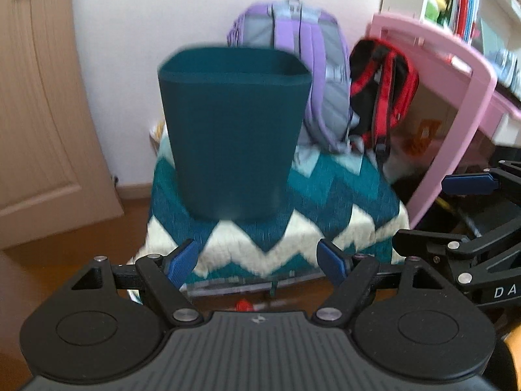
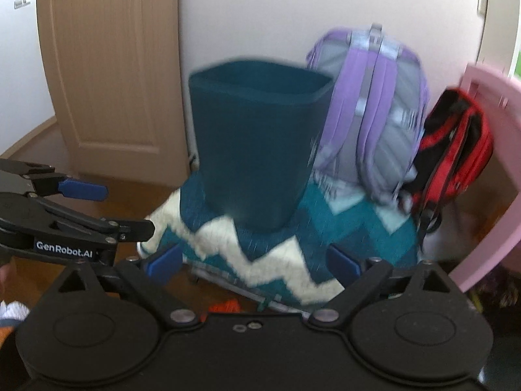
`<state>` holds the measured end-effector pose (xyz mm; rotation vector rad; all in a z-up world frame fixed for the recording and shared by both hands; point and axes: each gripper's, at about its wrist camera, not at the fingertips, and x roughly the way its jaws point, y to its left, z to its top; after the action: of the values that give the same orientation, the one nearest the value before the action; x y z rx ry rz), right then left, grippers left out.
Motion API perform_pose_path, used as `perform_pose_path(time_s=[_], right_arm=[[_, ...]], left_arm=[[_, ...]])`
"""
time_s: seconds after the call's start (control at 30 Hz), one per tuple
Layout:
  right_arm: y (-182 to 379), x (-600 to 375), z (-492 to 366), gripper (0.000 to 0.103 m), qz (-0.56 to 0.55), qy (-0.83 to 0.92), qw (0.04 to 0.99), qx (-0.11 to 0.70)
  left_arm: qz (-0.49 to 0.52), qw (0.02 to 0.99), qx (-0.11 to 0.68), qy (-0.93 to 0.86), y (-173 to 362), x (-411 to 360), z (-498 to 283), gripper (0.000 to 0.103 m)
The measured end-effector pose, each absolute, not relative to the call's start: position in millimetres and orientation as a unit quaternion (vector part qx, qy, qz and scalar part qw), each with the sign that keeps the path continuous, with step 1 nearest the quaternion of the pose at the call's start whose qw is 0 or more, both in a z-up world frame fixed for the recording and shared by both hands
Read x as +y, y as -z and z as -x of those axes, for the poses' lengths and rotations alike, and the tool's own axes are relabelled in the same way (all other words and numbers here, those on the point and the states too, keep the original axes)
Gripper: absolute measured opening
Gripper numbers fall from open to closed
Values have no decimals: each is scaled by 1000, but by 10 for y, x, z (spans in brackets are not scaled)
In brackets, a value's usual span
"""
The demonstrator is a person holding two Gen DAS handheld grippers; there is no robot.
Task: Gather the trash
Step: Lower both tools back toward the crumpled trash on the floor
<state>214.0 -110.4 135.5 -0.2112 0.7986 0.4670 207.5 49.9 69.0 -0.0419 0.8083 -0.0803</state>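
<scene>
A dark teal bin [image 1: 232, 130] stands upright on a stool covered by a teal-and-white zigzag blanket [image 1: 270, 228]. It also shows in the right wrist view [image 2: 257, 143], on the same blanket [image 2: 280, 254]. My left gripper [image 1: 259, 260] is open and empty, a short way in front of the blanket's near edge. My right gripper [image 2: 252, 262] is open and empty, also in front of the blanket. Each gripper shows at the edge of the other's view. The inside of the bin is hidden.
A purple backpack [image 1: 306, 75] and a red-and-black backpack [image 1: 384, 91] lean behind the bin. A pink desk frame [image 1: 456, 104] stands at the right, a wooden door [image 1: 35, 114] at the left. Something small and red [image 1: 244, 304] lies on the floor under the stool.
</scene>
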Motion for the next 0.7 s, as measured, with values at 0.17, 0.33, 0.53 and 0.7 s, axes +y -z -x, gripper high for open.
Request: perform_pose_path(time_s=[0.17,0.33,0.53,0.7], right_arm=[[-760,-1110,-2138,100,95,-219,869,434],[-117,-1098,-2188,101,85,-205,848,482],[668,-1068,-2260,101,84,-188,818,538],[1309,-1045,-2315,101,69,-181,787,586]], left_arm=[[27,902,429,43,-191,510,-2065,80],[31,879,475,45,389,522,-2137,85],[27,850,523,48,1080,536,-2275,90],[43,817,574,38,1674,612,-2490,92]])
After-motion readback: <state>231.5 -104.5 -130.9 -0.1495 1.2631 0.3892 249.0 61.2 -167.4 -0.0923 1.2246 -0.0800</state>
